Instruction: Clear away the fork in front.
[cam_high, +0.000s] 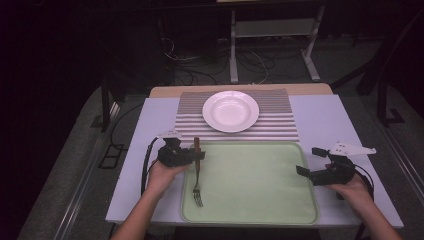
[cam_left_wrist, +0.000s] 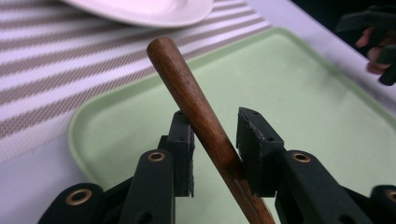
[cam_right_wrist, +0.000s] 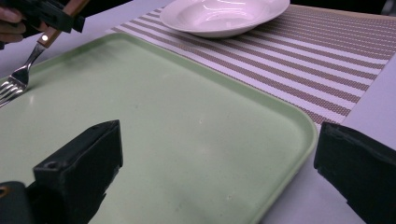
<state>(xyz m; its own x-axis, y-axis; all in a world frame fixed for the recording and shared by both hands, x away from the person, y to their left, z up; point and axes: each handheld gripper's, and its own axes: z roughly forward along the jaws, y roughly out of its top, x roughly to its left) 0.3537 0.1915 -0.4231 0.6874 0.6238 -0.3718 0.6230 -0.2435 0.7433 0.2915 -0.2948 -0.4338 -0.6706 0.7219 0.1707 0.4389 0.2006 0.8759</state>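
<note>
Where cables cross dim floor (cam_high: 210, 65), white table (cam_high: 320, 117), striped mat (cam_high: 280, 127).

The fork's wooden handle (cam_left_wrist: 201, 116) runs off the bottom edge of the left gripper view, so its tines are cut away there. The white plate (cam_left_wrist: 140, 9) is clipped by that view's top edge. In the right gripper view the fork (cam_right_wrist: 18, 79) loses its tine tips at the left edge, and the green tray (cam_right_wrist: 187, 140) runs past the bottom.

Lab-like room: loose floor cables (cam_high: 200, 65) (dark), metal frame legs (cam_high: 272, 45).
</note>
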